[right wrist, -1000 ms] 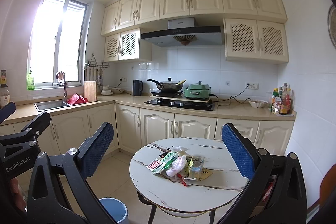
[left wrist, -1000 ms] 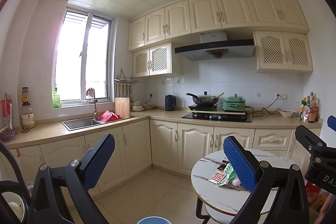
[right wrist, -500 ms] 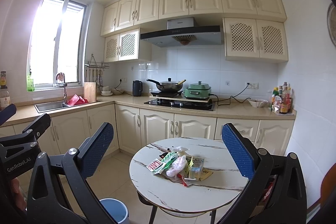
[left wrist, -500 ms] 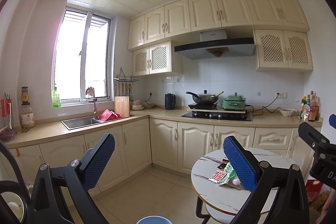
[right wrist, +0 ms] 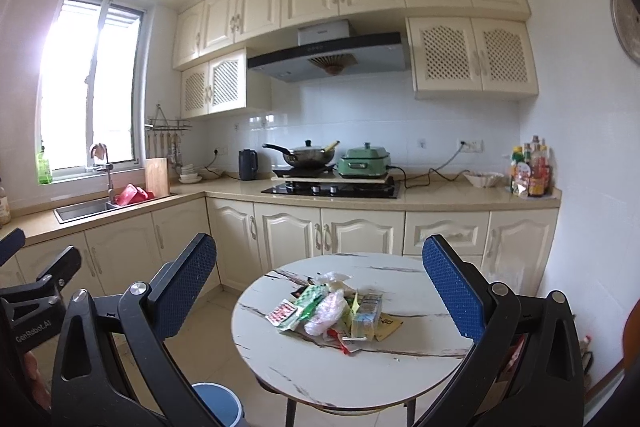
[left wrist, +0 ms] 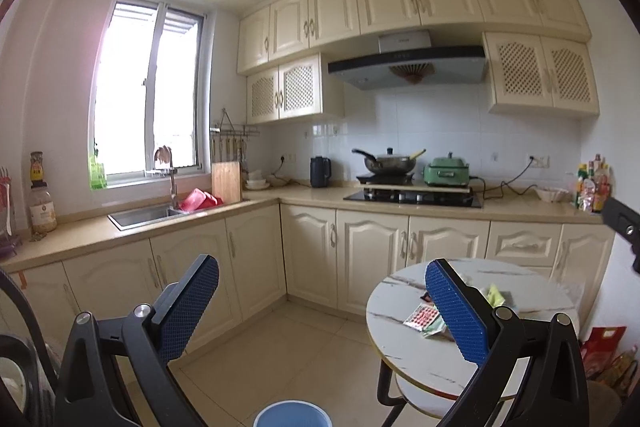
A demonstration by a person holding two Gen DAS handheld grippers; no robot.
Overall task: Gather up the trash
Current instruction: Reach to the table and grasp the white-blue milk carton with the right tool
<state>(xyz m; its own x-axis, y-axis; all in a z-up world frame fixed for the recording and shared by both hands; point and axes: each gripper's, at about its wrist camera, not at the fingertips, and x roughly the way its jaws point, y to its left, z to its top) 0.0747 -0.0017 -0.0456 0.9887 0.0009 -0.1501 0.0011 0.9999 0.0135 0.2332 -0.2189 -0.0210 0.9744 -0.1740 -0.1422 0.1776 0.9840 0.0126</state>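
Observation:
A pile of trash point(right wrist: 332, 311), wrappers, a clear bag and a small carton, lies mid-top on a round white marble-look table point(right wrist: 320, 367). The left wrist view shows part of that trash point(left wrist: 424, 319) on the table point(left wrist: 404, 351), half hidden by one blue finger. A blue bin point(right wrist: 218, 403) stands on the floor left of the table, also low in the left wrist view as the bin point(left wrist: 292, 414). My right gripper point(right wrist: 320, 291) hangs open, well short of the pile. My left gripper point(left wrist: 322, 307) is open and empty, over the floor left of the table.
Cream cabinets and a beige counter point(right wrist: 440, 197) run along the back and left walls, with a sink point(left wrist: 140, 215), a hob with a wok point(right wrist: 308, 157) and a green cooker point(right wrist: 364, 163). Bottles point(right wrist: 530, 167) stand at the counter's right end. Red bags point(left wrist: 600, 347) sit by the right wall.
Both views have shifted slightly; the table and trash look a little nearer and lower. Both grippers stay open and hold nothing.

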